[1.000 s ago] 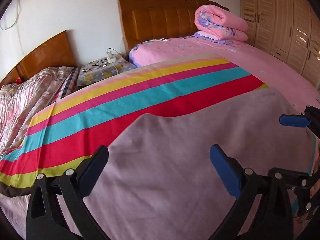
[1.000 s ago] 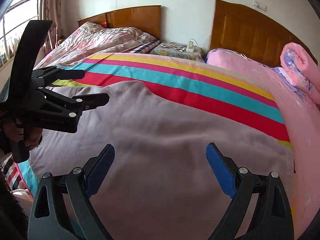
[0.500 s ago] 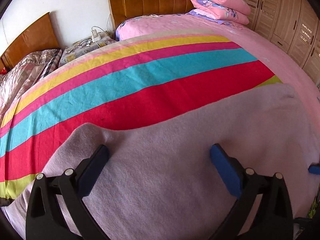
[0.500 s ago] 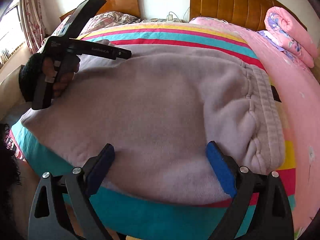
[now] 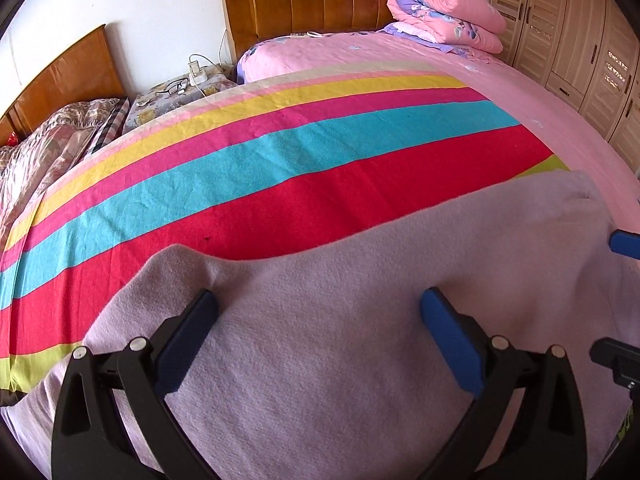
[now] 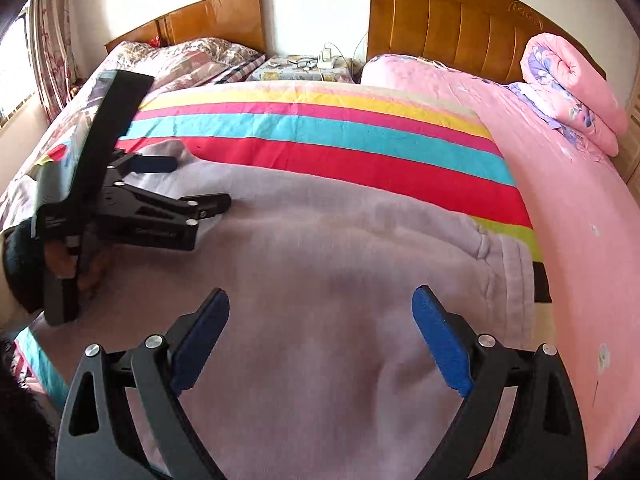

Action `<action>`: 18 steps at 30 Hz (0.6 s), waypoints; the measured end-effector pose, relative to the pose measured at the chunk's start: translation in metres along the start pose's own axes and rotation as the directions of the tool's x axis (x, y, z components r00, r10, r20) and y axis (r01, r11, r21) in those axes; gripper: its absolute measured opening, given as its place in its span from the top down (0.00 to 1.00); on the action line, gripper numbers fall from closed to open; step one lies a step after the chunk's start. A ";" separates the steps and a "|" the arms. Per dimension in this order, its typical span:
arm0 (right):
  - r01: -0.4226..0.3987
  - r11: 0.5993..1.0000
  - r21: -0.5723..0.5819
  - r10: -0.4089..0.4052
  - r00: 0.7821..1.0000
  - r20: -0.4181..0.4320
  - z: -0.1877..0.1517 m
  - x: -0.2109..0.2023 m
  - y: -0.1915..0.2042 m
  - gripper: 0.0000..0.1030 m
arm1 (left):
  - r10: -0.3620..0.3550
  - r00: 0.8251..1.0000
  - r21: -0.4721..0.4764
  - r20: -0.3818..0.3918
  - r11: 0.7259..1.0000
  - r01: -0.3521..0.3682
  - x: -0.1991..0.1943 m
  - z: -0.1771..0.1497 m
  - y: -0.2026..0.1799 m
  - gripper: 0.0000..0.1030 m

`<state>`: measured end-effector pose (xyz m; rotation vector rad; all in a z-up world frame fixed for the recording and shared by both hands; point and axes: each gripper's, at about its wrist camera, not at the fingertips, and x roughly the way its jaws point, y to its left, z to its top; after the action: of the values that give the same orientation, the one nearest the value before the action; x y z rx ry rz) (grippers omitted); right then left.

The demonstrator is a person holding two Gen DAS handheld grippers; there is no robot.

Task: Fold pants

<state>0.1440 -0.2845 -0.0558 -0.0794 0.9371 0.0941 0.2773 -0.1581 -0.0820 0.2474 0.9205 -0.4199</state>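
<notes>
Lying flat across the lower frame, lilac pants (image 6: 340, 248) cover a striped blanket (image 6: 320, 136). Left gripper (image 5: 320, 332) and right gripper (image 6: 320, 336) hover spread, holding nothing. Rolled pink quilt (image 6: 576, 92) sits upper right, nightstand (image 6: 300, 70) top centre.

Pale lilac fleece pants (image 5: 360, 320) fill the lower frame. Beneath lies a sheet striped red, turquoise, magenta and yellow (image 5: 280, 152). Upper right, a pink rolled quilt with purple flowers (image 5: 444, 12). Both black grippers carry blue pads (image 6: 438, 340).
</notes>
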 end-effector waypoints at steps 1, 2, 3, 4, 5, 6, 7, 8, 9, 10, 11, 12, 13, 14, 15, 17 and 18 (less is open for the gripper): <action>0.006 1.000 0.007 -0.006 1.000 -0.018 0.003 0.009 -0.001 0.13 | 0.000 1.000 0.000 0.000 1.000 0.000 0.000 0.000 0.000 0.01; 0.019 1.000 0.005 -0.019 0.999 -0.038 0.003 0.016 -0.001 0.13 | 0.000 1.000 0.000 0.000 1.000 0.000 0.000 0.000 0.000 0.01; 0.038 0.999 -0.009 -0.038 0.998 -0.055 0.001 0.021 -0.002 0.13 | 0.001 1.000 0.000 0.000 1.000 -0.001 0.000 0.000 0.000 0.01; 0.047 0.999 -0.026 -0.049 0.997 -0.058 -0.001 0.025 -0.002 0.12 | 0.000 1.000 0.000 0.000 1.000 0.000 0.000 0.000 0.000 0.01; 0.040 0.999 -0.026 -0.042 0.998 -0.048 -0.004 0.025 -0.003 0.12 | -0.001 1.000 0.000 0.000 1.000 0.001 0.000 0.000 0.000 0.01; 0.033 0.999 -0.015 -0.034 0.998 -0.048 -0.006 0.024 -0.006 0.12 | -0.001 1.000 -0.001 0.000 1.000 0.001 -0.001 0.000 0.001 0.01; 0.034 0.999 -0.006 -0.034 0.998 -0.053 -0.007 0.021 -0.009 0.12 | -0.001 1.000 -0.002 0.000 1.000 0.001 -0.001 0.000 0.001 0.01; 0.032 0.999 0.009 -0.031 0.998 -0.062 -0.009 0.017 -0.011 0.12 | -0.001 1.000 -0.002 0.000 1.000 0.001 -0.001 0.000 0.002 0.01; 0.031 0.999 0.033 -0.029 0.998 -0.056 -0.009 0.010 -0.012 0.12 | -0.001 1.000 -0.002 0.000 1.000 0.001 -0.001 0.000 0.001 0.01; 0.016 0.998 0.055 -0.015 0.999 -0.035 -0.010 0.002 -0.013 0.12 | -0.001 1.000 -0.002 0.000 1.000 0.001 -0.001 -0.001 0.001 0.01; -0.005 0.998 0.066 0.006 1.000 -0.015 -0.013 -0.006 -0.012 0.12 | -0.002 1.000 -0.002 0.000 1.000 0.002 -0.001 -0.001 0.001 0.01; -0.021 0.997 0.071 0.021 1.000 0.000 -0.015 -0.010 -0.010 0.12 | -0.002 1.000 -0.003 0.000 1.000 0.002 -0.001 -0.001 0.001 0.01; -0.031 0.997 0.069 0.031 1.000 0.006 -0.019 -0.012 -0.007 0.12 | -0.002 1.000 -0.004 0.000 1.000 0.002 -0.001 -0.001 0.001 0.01; -0.048 0.997 0.060 0.049 0.999 -0.005 -0.022 -0.010 -0.003 0.12 | -0.002 1.000 -0.003 0.000 1.000 0.002 -0.001 -0.001 0.001 0.01; -0.061 0.997 0.051 0.063 0.997 -0.034 -0.028 -0.003 0.001 0.12 | -0.003 1.000 -0.003 0.000 1.000 0.003 -0.001 -0.001 0.001 0.01; -0.027 0.999 0.031 0.028 0.998 -0.056 -0.038 0.008 0.008 0.10 | -0.003 1.000 -0.003 0.000 1.000 0.003 -0.001 -0.001 0.001 0.01; -0.024 0.999 0.028 0.025 0.999 -0.035 -0.040 0.008 0.009 0.09 | -0.002 1.000 -0.003 0.001 1.000 0.002 -0.002 -0.001 0.001 0.01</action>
<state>0.1156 -0.2793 -0.0868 -0.0439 0.9742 0.1024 0.2764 -0.1566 -0.0811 0.2439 0.9206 -0.4203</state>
